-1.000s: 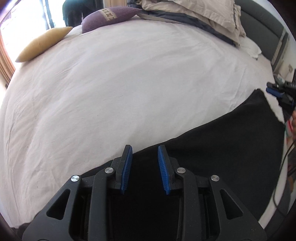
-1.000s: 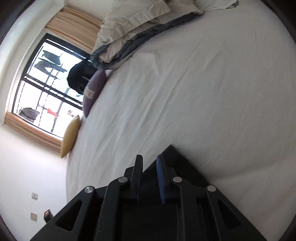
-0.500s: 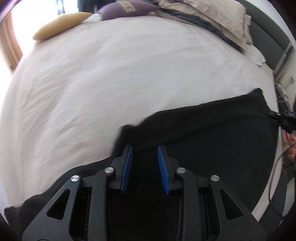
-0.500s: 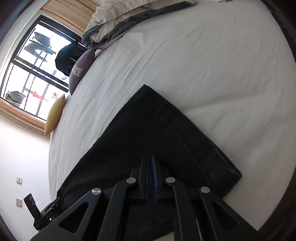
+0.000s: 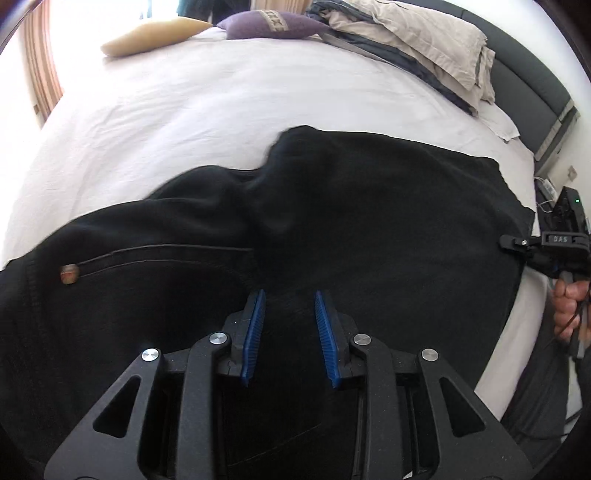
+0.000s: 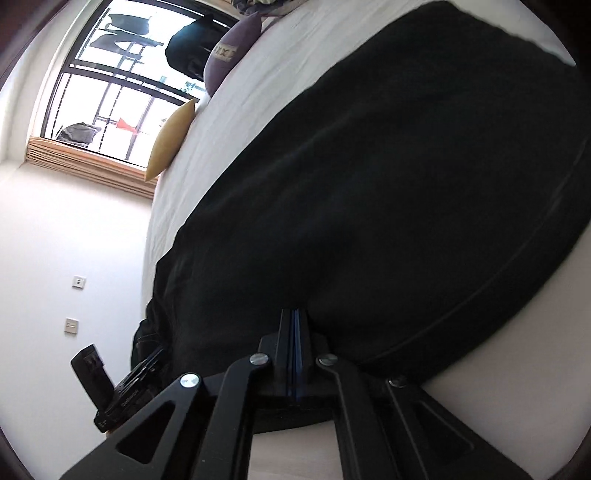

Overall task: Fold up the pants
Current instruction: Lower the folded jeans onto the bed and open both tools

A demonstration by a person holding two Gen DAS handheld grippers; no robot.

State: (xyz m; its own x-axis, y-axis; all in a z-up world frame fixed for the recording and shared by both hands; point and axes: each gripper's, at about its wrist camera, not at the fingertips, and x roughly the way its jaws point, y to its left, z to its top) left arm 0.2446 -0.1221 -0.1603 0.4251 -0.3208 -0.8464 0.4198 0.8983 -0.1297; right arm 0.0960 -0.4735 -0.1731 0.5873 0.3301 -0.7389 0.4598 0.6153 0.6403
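Black pants (image 5: 369, 221) lie spread on the white bed sheet (image 5: 184, 103), one layer folded over another, a brown button (image 5: 69, 275) at the left by a pocket seam. My left gripper (image 5: 290, 299) hovers over the pants with its blue pads apart; dark cloth lies beneath and nothing is pinched. At the right edge a hand (image 5: 569, 306) holds my right gripper (image 5: 508, 242) by the pants' edge. In the right wrist view the pants (image 6: 369, 184) fill the frame, and the right gripper (image 6: 295, 314) is shut, pads together, at the hem with no cloth visibly between them.
A yellow cushion (image 5: 147, 33), a purple cushion (image 5: 269, 26) and piled beige bedding (image 5: 417, 40) sit at the far side by the grey headboard (image 5: 528, 74). The right wrist view has a window (image 6: 110, 74) and wall sockets (image 6: 78, 281) beyond the bed's edge.
Both grippers drew back across the bed, so much more of the pants shows ahead of them. The right gripper's jaws went from slightly apart to fully together.
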